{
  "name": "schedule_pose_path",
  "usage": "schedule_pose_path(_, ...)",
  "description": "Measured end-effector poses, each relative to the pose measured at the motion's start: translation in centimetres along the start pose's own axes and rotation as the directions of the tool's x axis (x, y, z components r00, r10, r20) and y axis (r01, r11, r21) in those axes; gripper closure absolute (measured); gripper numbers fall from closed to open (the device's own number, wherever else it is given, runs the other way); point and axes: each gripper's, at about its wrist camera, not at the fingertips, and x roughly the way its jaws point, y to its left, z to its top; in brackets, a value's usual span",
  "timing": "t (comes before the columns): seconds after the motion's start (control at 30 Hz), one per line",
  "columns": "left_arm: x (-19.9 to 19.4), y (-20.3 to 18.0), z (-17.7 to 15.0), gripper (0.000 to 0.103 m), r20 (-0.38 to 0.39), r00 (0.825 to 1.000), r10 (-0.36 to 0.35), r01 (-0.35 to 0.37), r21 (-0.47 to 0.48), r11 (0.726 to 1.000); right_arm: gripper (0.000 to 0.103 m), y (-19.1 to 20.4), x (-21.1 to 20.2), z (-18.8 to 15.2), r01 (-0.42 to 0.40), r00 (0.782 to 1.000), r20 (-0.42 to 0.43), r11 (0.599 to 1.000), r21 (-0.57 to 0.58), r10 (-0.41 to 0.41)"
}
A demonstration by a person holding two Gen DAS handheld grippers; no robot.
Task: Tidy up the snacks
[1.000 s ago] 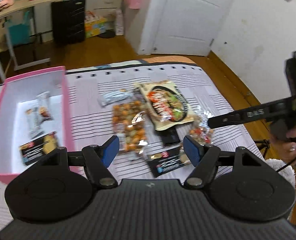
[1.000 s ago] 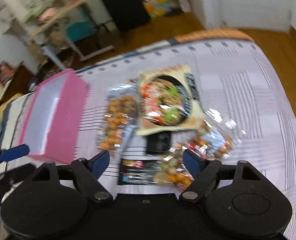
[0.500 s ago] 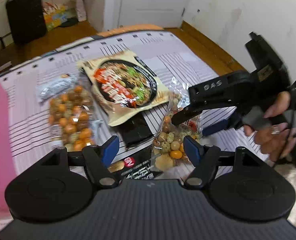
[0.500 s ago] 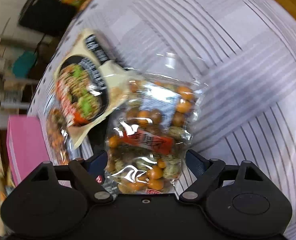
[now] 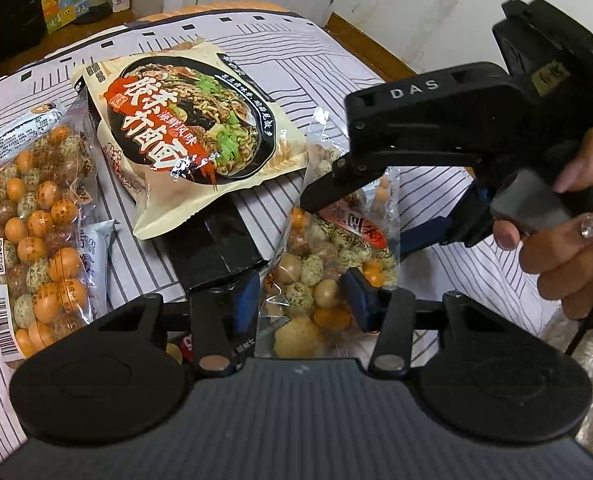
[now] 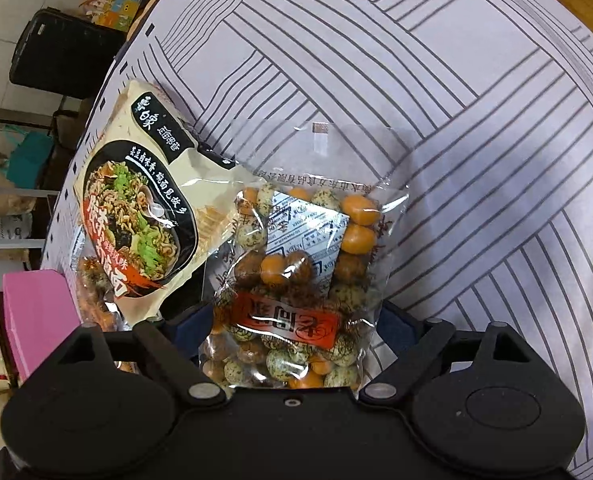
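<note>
Here, both grippers are over the same clear plastic bag of orange and speckled coated nuts with a red label (image 5: 328, 256), which lies on the white bedcover with thin dark stripes (image 6: 476, 128). The left gripper (image 5: 302, 300) has its two blue pads on either side of the near end of this bag; its jaws are closing, and it is hard to tell if the pads already press on the plastic. The right gripper (image 6: 296, 320), held by a person's hand (image 5: 568, 240) at the right of the left wrist view, has the same bag between its dark blue fingers; its jaws are opening and stand wider than the bag, with gaps at the sides.

The upper left corner of the bag lies just under the edge of a large cream noodle packet with a picture of a black bowl (image 5: 188, 136). A flat black packet (image 5: 212, 248) lies partly under the noodle packet. Further left, a second clear bag of orange coated nuts (image 5: 36, 240) lies on the cover. A pink box (image 6: 36, 320) stands at the left edge of the right wrist view.
</note>
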Motion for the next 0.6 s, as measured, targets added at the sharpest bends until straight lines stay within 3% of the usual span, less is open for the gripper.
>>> schedule_pose_path(0.2, 0.0, 0.6, -0.1, 0.058, -0.016, 1.000, -0.014, 0.013, -0.059, 0.998, 0.007, 0.5, 0.6, -0.3, 0.023, 0.999, 0.027, 1.000, -0.002, -0.023)
schedule_pose_path(0.23, 0.0, 0.7, -0.1, 0.058, -0.015, 1.000, -0.017, 0.016, -0.069, 0.997, 0.003, 0.7, 0.7, -0.4, 0.019, 0.999, 0.030, 1.000, -0.013, -0.019)
schedule_pose_path(0.33, 0.1, 0.6, -0.3, 0.057, -0.007, 0.999, -0.036, 0.035, -0.078, 0.996, 0.000, 2.3, 1.3, -1.2, 0.071, 0.997, 0.024, 0.988, -0.135, -0.068)
schedule_pose_path(0.4, 0.0, -0.1, -0.6, 0.057, -0.002, 1.000, -0.022, 0.022, -0.059, 0.998, 0.001, 3.1, 1.4, -1.9, 0.114, 0.993, 0.048, 0.975, -0.190, -0.107)
schedule_pose_path(0.6, -0.1, -1.0, -1.0, 0.059, 0.007, 1.000, -0.011, 0.011, -0.065, 0.998, 0.012, 3.0, 0.7, -2.6, 0.122, 0.991, 0.082, 0.972, -0.202, -0.107)
